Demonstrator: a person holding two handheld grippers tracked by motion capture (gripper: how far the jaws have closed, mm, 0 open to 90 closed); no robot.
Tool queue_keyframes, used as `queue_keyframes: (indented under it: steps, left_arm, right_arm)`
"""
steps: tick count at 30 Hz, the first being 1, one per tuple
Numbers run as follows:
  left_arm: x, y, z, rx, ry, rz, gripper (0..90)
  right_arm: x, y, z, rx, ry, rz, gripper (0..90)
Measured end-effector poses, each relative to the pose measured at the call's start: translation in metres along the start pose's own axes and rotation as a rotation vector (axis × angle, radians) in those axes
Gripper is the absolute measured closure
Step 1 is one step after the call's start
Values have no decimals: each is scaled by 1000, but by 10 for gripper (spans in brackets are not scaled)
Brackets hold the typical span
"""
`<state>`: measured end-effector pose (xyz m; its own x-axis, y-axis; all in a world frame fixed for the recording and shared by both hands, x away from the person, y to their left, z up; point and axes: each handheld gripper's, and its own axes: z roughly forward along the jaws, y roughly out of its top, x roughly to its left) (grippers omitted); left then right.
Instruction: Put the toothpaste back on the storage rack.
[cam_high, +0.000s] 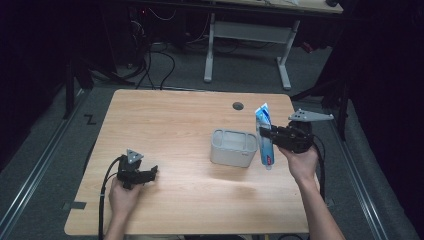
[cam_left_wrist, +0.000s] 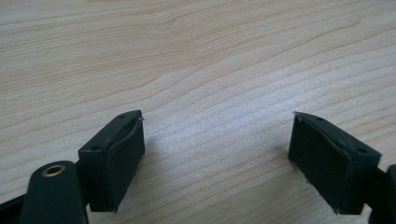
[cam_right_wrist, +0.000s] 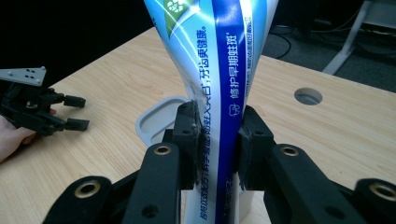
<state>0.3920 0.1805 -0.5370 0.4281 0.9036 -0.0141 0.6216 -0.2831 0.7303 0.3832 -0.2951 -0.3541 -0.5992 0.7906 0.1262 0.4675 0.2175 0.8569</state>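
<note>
A blue and white toothpaste tube (cam_high: 264, 135) stands upright in the air just right of a grey rectangular holder (cam_high: 233, 147). My right gripper (cam_high: 266, 135) is shut on the tube's middle, cap end down. In the right gripper view both pads squeeze the tube (cam_right_wrist: 219, 93), and the grey holder (cam_right_wrist: 156, 119) lies behind it on the table. My left gripper (cam_high: 151, 172) rests low on the table at the front left, open with nothing between its fingers. The left gripper view looks along that gripper (cam_left_wrist: 217, 154) at bare wood between its wide-apart pads (cam_left_wrist: 119, 158).
The wooden table (cam_high: 170, 120) has a round cable hole (cam_high: 238, 106) at its back edge, near the tube. Another desk's white legs (cam_high: 285, 65) and cables stand on the floor behind. The left gripper (cam_right_wrist: 77, 112) also sits far off in the right gripper view.
</note>
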Motion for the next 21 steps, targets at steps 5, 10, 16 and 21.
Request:
queue_keyframes:
  steps: [5,10,16,21]
  left_arm:
    - [0,0,0,0,0,0,187]
    - [0,0,0,0,0,0,187]
    - [0,0,0,0,0,0,187]
    - [0,0,0,0,0,0,187]
  right_arm:
    - [2,12,5,-5,37,1,726]
    - [5,23,9,-7,48,-12,726]
    - [9,31,17,-7,56,-25,723]
    - [11,39,24,-16,59,-23,722]
